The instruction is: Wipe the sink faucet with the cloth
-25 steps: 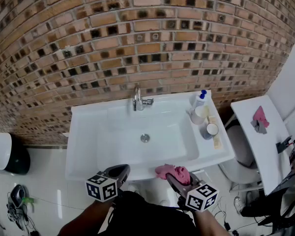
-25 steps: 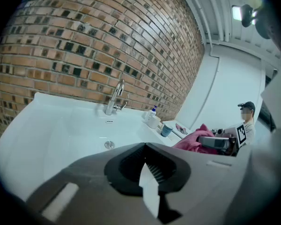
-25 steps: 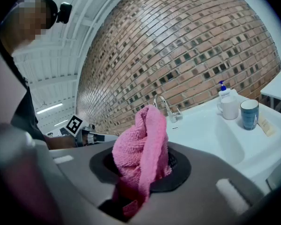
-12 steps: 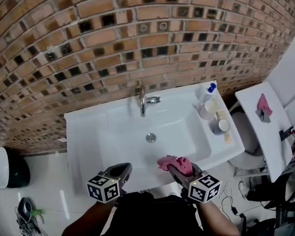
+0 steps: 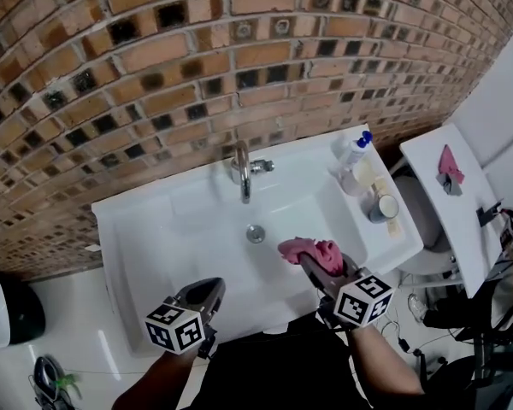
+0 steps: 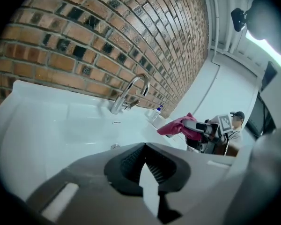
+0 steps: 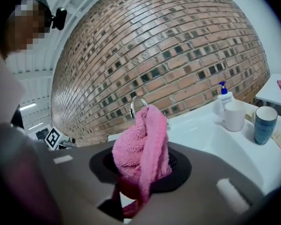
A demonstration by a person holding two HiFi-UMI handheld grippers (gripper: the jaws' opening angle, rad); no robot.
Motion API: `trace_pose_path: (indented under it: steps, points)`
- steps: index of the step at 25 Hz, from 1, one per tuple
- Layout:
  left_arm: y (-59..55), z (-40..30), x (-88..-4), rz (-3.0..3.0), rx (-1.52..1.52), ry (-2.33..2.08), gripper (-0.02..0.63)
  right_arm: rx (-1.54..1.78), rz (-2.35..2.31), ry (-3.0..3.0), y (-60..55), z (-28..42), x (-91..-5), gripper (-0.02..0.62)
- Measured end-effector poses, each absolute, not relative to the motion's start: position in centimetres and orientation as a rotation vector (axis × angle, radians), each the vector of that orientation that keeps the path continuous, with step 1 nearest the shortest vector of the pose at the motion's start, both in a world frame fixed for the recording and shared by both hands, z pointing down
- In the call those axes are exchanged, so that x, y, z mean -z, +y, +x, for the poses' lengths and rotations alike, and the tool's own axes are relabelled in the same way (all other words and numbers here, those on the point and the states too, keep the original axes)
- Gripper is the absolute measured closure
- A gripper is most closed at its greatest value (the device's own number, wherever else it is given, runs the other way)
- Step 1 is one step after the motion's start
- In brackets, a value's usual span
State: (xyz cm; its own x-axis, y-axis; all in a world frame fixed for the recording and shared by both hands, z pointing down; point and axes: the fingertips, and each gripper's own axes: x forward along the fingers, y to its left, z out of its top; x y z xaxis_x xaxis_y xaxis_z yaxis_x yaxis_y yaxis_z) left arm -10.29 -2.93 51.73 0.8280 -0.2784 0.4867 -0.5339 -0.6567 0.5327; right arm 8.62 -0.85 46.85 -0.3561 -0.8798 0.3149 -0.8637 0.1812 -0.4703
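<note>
Cloth, pink and bunched, hangs over the sink basin at 5 o'clock from the faucet in the head view, clamped in the right gripper; the left gripper sits at 7 o'clock. Left gripper view adds its jaws pressed together on nothing, plus the spout's arch. Right gripper view shows limp, light terry, probably best pinched mid-bunch as here.

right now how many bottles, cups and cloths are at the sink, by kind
pump bottle: 1
cups: 2, a white mug and a blue cup
pink cloth, clamped in the right tool: 1
total: 4
</note>
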Motion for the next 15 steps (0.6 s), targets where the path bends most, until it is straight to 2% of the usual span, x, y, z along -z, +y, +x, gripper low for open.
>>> trace_pose_path:
  steps: [7, 15]
  points:
    - [-5.6, -8.8, -52.3, 2.269, -0.412, -0.726, 0.600, 0.886, -1.731, 2.504, -6.0, 11.6, -48.1, 0.472]
    - [-7.5, -7.2, -53.8, 2.222, -0.495, -0.941, 0.600, 0.939, -1.641, 2.573, -13.3, 15.8, -52.3, 0.474]
